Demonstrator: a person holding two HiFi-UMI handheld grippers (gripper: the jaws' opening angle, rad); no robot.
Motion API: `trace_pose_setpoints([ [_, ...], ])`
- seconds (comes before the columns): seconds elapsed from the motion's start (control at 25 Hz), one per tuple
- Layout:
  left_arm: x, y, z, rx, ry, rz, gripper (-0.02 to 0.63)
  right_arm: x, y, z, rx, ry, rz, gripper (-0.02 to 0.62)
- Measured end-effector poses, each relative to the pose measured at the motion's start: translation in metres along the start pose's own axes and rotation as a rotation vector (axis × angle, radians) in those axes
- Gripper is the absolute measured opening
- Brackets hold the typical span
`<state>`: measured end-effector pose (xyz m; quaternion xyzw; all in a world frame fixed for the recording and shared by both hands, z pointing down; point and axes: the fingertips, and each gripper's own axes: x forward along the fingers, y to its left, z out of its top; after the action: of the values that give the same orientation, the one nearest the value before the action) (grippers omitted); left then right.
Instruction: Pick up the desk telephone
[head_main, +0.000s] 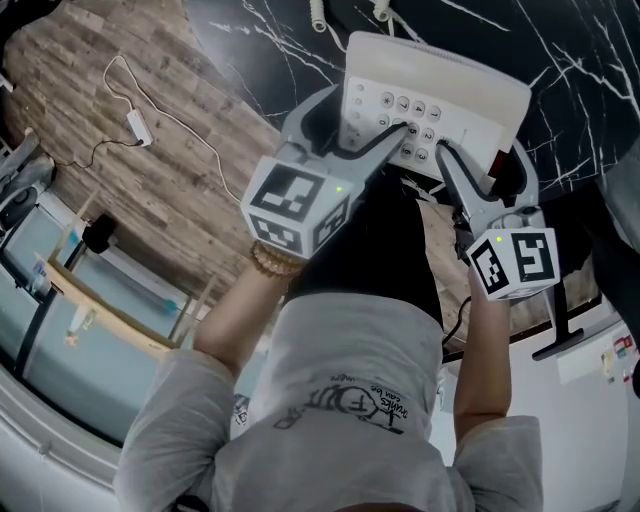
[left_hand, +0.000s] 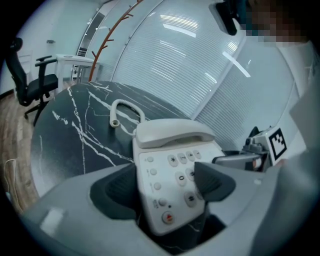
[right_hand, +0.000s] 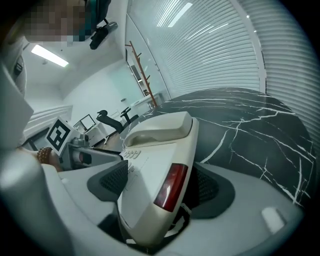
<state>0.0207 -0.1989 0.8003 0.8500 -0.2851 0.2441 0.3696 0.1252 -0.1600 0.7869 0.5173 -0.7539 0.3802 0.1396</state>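
While both grippers are bracketing it, the desk telephone (head_main: 440, 85) is sitting flat and unlifted, with the black marble table (head_main: 570, 40) lying under it. The handset (left_hand: 170, 132) is resting in its cradle at the telephone's far end, and the keypad (left_hand: 182, 170) is facing up.

The left gripper (left_hand: 165, 187) is straddling the telephone's near left corner with its jaws standing wide apart. One pad is sitting beside the telephone's left side wall; the other is hanging over the keys. No clamp is showing, so it is gripping nothing.

The right gripper (right_hand: 160, 190) is straddling the telephone's near right corner, jaws also spread wide. One pad is lying over the telephone's top face next to the keypad. The other is sitting beside the telephone's right side, just by its dark red window (right_hand: 171, 186). The pads are flanking the body closely but not squeezing it.

Both marker cubes (head_main: 295, 205) are trailing on the near side of the telephone, toward the person. A white cord (left_hand: 125, 107) is looping on the tabletop just past the telephone's far end.
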Motion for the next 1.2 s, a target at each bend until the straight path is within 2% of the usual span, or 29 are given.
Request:
trace_pose_setpoints([
  [0.32, -0.012, -0.009, 0.007, 0.035, 0.016, 0.05, 0.365, -0.009, 0.01, 0.008, -0.033, 0.011, -0.014, 0.377],
  [0.6, -0.043, -0.031, 0.038, 0.089, -0.016, 0.064, 0.365, -0.036, 0.031, 0.036, -0.015, -0.023, -0.017, 0.38],
  [0.8, -0.078, -0.059, 0.073, 0.135, -0.048, 0.064, 0.365, -0.07, 0.053, 0.069, -0.002, -0.049, -0.025, 0.379],
  [1.2, -0.154, -0.113, 0.156, 0.195, -0.157, 0.097, 0.365, -0.135, 0.104, 0.162, -0.077, -0.143, -0.014, 0.382],
])
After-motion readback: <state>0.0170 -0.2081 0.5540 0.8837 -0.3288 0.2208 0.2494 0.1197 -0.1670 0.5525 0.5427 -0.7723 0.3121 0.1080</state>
